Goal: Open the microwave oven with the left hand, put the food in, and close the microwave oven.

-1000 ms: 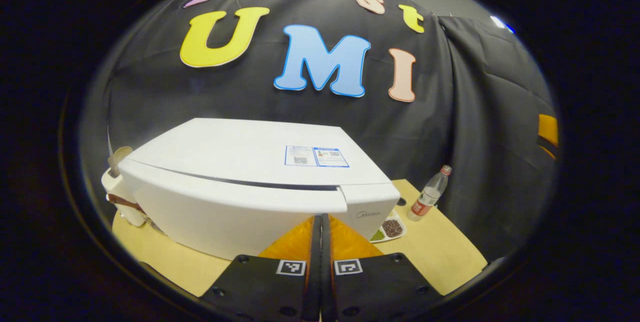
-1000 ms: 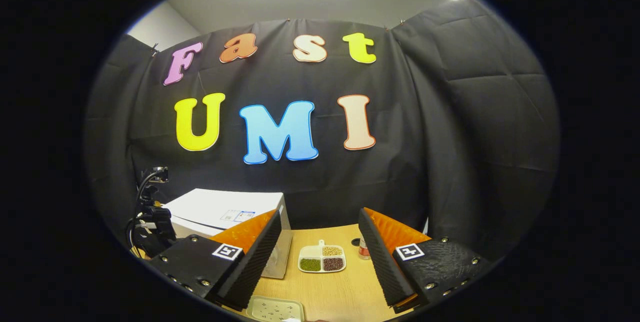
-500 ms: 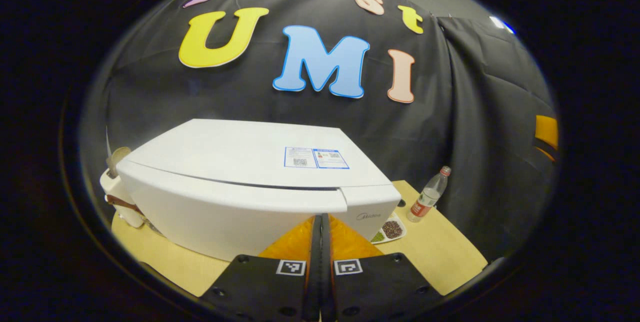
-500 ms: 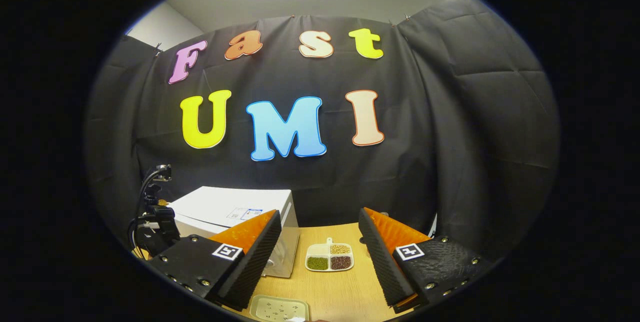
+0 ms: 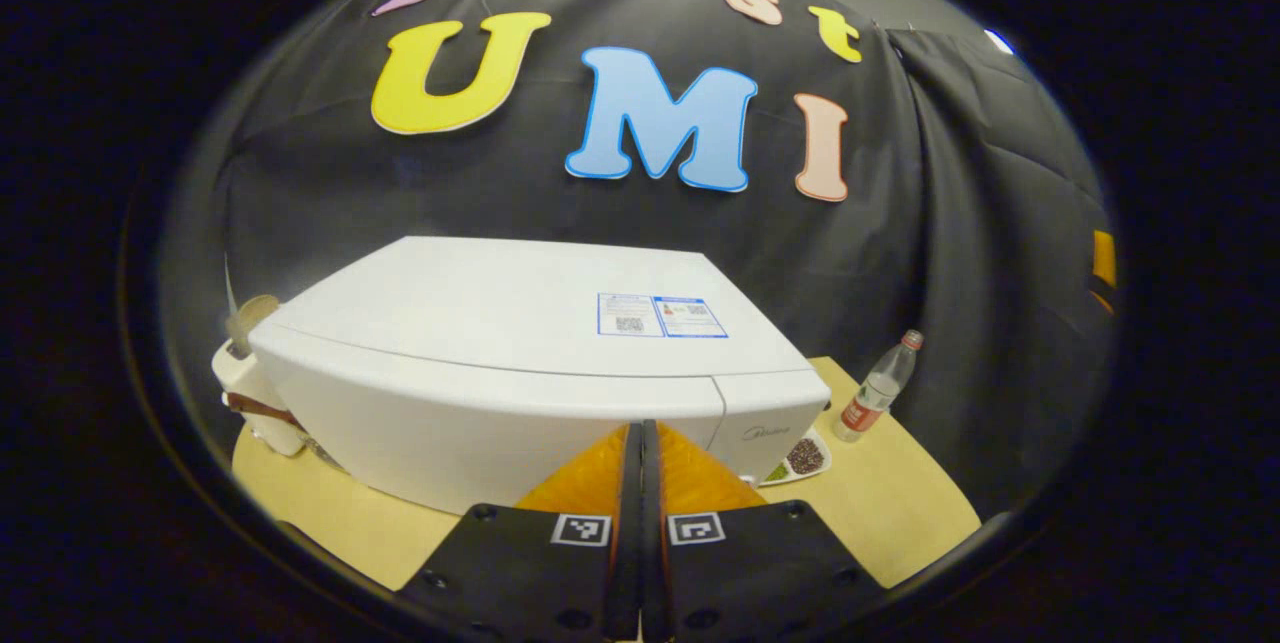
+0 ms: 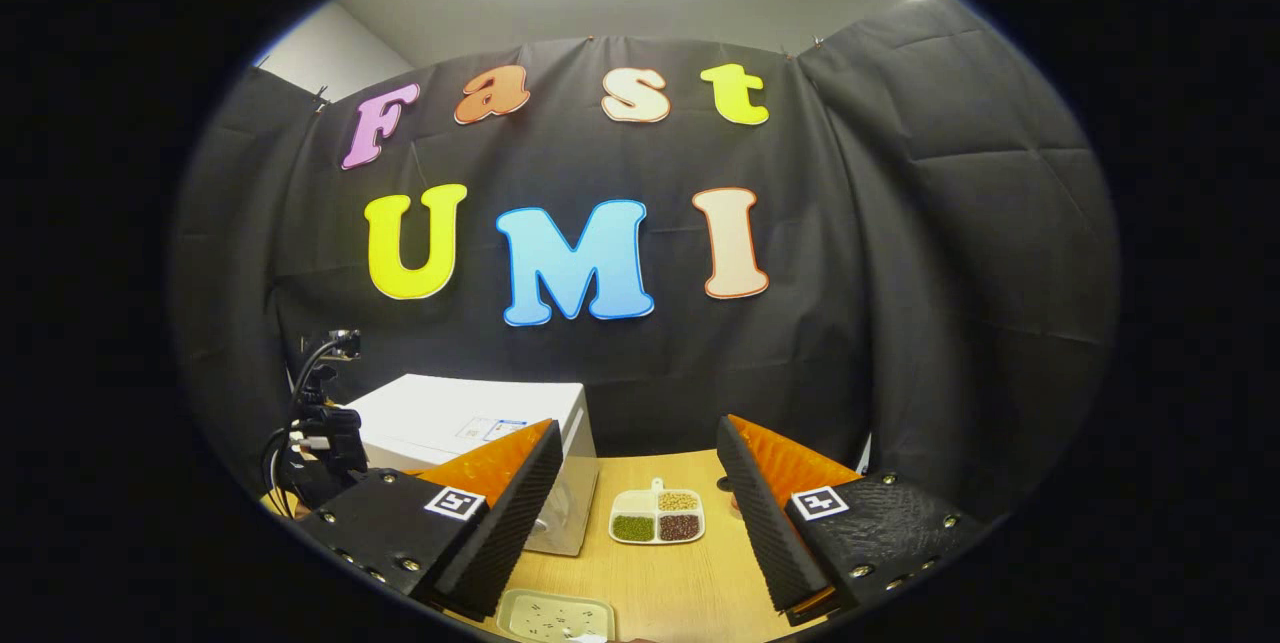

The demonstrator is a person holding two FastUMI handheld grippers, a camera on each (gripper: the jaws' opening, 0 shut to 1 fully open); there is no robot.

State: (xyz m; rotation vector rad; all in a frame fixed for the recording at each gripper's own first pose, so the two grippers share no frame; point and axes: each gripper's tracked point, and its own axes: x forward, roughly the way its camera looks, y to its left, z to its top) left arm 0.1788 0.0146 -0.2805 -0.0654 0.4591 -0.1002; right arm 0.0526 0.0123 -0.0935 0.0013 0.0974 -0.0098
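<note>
The white microwave [image 5: 500,313] stands on a wooden table [image 5: 890,513], and its door [image 5: 450,423] sits flush with the body, with no gap along the top seam. My left gripper [image 5: 640,431] is shut with nothing between its fingers, and its tips rest against the lower right of the door. In the right gripper view the microwave [image 6: 470,418] is at the left, with a black device with cables [image 6: 320,433] at its front. My right gripper [image 6: 640,428] hangs open and empty above the table. A divided dish of beans [image 6: 657,516] lies beyond it.
A plastic bottle [image 5: 878,388] stands at the table's right back corner, near the divided dish [image 5: 800,458]. A white jug-like object [image 5: 245,383] sits left of the microwave. A pale tray with dark specks [image 6: 555,615] lies at the front edge.
The dark gap along the top of the microwave door has closed as my left gripper pushed forward. The right gripper has shifted slightly and stays open.
</note>
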